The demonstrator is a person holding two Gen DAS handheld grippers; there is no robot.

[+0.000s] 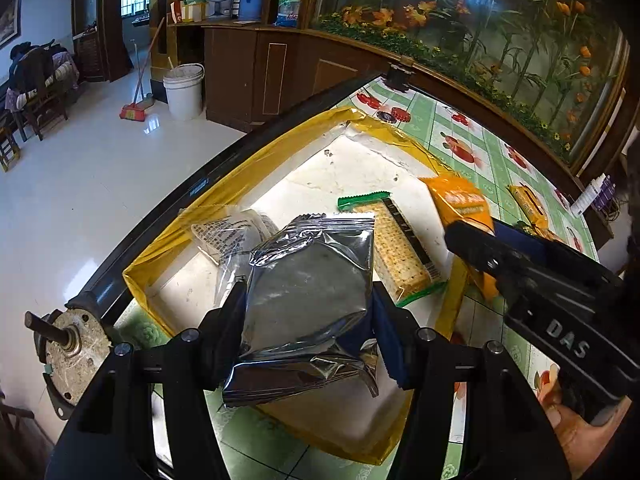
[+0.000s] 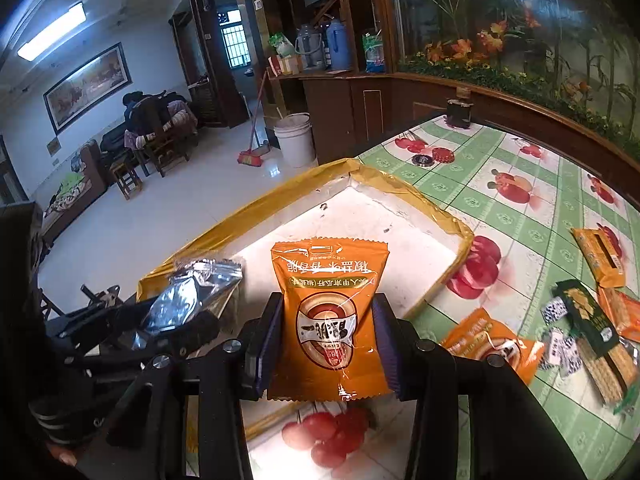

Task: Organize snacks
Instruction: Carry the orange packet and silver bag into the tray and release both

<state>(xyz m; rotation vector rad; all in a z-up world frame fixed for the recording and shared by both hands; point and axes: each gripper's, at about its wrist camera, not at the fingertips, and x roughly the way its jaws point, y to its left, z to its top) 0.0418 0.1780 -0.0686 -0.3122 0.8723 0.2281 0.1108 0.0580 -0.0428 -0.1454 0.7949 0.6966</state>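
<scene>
Going left to right in the left wrist view: a shallow white tray with a yellow taped rim [image 1: 280, 152] lies on the fruit-patterned green tablecloth [image 1: 460, 128]. In the tray at about ten o'clock lies a clear printed packet [image 1: 230, 232]; toward one o'clock lies a cracker pack with green ends [image 1: 400, 248]. The left gripper [image 1: 308, 312] has its jaws closed on a crumpled silver foil pouch [image 1: 308, 280], held over the near half of the tray. At three o'clock the right gripper [image 1: 472, 236] comes in over the tray's right rim, gripping an orange snack bag [image 1: 460, 200].

In the right wrist view the silver pouch shows at nine o'clock in the left gripper, and the orange bag sits dead centre, pinched by its sides between the right gripper's pads above the tray.

By my reading the sorting is partway done: two packs are in the tray and two more are carried over it, not yet released. Left on the cloth at three to four o'clock are a second orange bag [image 2: 492, 344], a dark green cracker pack [image 2: 596, 336], some small blue-and-white sweets [image 2: 560, 344], and orange packs further right [image 2: 600, 256].

The tray's near edge is hidden behind both grippers. The orange packs at the right edge are cut off. The printing on the clear packet is too small to read, and the round items at the table's far end [image 2: 434, 156] are hard to identify.
</scene>
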